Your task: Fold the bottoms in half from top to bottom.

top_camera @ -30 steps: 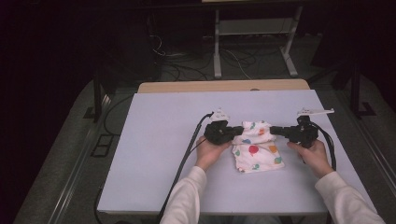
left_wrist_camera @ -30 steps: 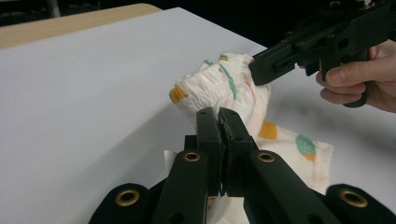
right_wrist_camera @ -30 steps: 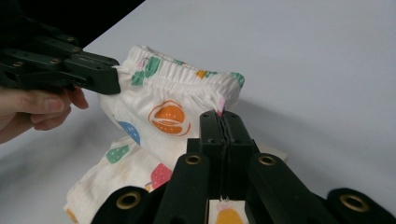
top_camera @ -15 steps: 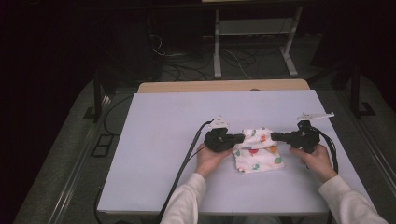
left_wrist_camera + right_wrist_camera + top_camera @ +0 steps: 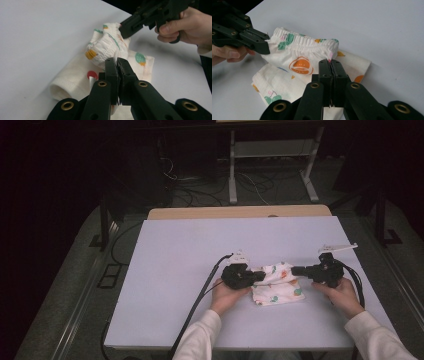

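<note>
while the person's left hand [image 5: 227, 296] and right hand [image 5: 342, 291] come in from the near edge of the white table [image 5: 200, 250], each holds a black gripper against a small white garment [image 5: 277, 287] printed with fruit shapes in orange, green and red. the garment lies on the near right part of the table, between the two grippers, with its lower part flat on the surface and its gathered elastic band [image 5: 308, 43] lifted off it. the left gripper [image 5: 260, 276] points toward the right and has its jaws pressed together on one end of that band; in the left gripper view the two black jaws meet with a thin edge of white fabric pinched between them. the right gripper [image 5: 295, 270] points toward the left, and in the right gripper view its jaws are likewise closed flat against each other on the other end of the band, a bit of cloth showing at the tips. the band runs stretched between the two pinch points, raised above the folded body of the garment. a black cable [image 5: 200, 295] trails from the left gripper back toward the near edge of the table, and a grey plate [image 5: 339, 247] sits on top of the right gripper. beyond the far edge of the table the dark floor holds the legs of a metal stand [image 5: 272, 160] and loose cords.
</note>
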The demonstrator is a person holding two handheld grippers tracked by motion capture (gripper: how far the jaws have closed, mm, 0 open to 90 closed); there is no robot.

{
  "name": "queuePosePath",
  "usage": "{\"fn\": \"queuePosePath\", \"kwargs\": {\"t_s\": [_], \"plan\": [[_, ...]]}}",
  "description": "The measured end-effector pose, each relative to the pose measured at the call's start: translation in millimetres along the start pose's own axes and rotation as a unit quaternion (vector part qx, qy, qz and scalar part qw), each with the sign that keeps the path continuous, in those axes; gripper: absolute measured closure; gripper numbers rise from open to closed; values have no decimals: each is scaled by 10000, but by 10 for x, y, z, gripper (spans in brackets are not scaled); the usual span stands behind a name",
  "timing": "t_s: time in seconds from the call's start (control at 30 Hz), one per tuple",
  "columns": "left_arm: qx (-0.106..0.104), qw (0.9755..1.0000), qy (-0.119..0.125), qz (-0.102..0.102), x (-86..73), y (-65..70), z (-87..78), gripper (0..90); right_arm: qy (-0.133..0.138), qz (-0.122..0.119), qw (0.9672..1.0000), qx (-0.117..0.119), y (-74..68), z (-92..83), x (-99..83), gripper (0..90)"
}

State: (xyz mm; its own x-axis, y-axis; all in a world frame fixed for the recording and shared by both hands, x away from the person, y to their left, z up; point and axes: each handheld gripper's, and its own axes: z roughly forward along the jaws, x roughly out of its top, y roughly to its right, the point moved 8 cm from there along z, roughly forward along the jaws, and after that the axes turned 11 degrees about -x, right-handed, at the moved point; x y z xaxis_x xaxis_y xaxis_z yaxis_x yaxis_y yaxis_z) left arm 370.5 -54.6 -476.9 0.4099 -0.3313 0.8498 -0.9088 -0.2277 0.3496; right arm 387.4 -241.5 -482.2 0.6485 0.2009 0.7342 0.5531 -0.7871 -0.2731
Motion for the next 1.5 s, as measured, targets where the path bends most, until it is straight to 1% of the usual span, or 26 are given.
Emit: {"fn": "queuePosePath", "kwargs": {"t_s": [0.1, 0.17, 0.23, 0.3, 0.33, 0.4, 0.43, 0.5, 0.6, 0.73, 0.83, 0.9, 1.03, 1.17, 1.33, 1.4, 1.5], "plan": [[-48, 10000, -39, -8, -39, 15, 14, 869, -83, 57, 9999, 10, -6, -7, -48, 864], [-93, 9999, -35, -20, -51, 21, 18, 868, -144, 53, 9999, 4, -8, -10, -77, 863], [-143, 9998, -105, 0, -68, 30, 20, 868, -173, 55, 9998, 14, -15, -15, -98, 860], [-208, 9997, -123, 8, -76, 42, 27, 868, -309, 11, 9995, 52, -28, -18, -133, 843], [-228, 9996, -136, 40, -79, 45, 29, 868, -408, -43, 9991, 107, -35, -19, -157, 804], [-247, 9996, -154, 63, -85, 49, 34, 868, -571, 15, 9982, 207, -49, -20, -189, 639], [-266, 9995, -173, 58, -91, 53, 36, 868, -622, 42, 9977, 259, -56, -22, -199, 578], [-254, 9994, -223, 100, -101, 53, 40, 868, -687, 28, 9973, 268, -73, -33, -199, 519], [-276, 9993, -250, 104, -109, 56, 41, 868, -617, 44, 9977, 277, -96, -38, -152, 477], [-277, 9993, -223, 118, -105, 51, 42, 868, -509, 42, 9984, 235, -122, -22, -64, 478], [-281, 9993, -210, 111, -106, 41, 42, 868, -359, -18, 9993, 68, -130, -13, 39, 504], [-290, 9993, -211, 116, -107, 42, 44, 868, -280, 50, 9996, 68, -144, -2, 106, 517], [-287, 9993, -196, 116, -103, 47, 46, 868, -199, 8, 9998, 85, -186, 56, 224, 532], [-285, 9993, -194, 114, -102, 50, 45, 868, -213, -20, 9997, 103, -228, 131, 303, 561], [-298, 9993, -192, 116, -100, 55, 44, 868, -224, -61, 9996, 151, -291, 223, 361, 623], [-300, 9993, -192, 114, -100, 57, 44, 868, -227, -136, 9996, 124, -303, 261, 379, 663], [-325, 9992, -206, 126, -102, 67, 48, 868, -275, -166, 9994, 160, -311, 319, 405, 748]]}}
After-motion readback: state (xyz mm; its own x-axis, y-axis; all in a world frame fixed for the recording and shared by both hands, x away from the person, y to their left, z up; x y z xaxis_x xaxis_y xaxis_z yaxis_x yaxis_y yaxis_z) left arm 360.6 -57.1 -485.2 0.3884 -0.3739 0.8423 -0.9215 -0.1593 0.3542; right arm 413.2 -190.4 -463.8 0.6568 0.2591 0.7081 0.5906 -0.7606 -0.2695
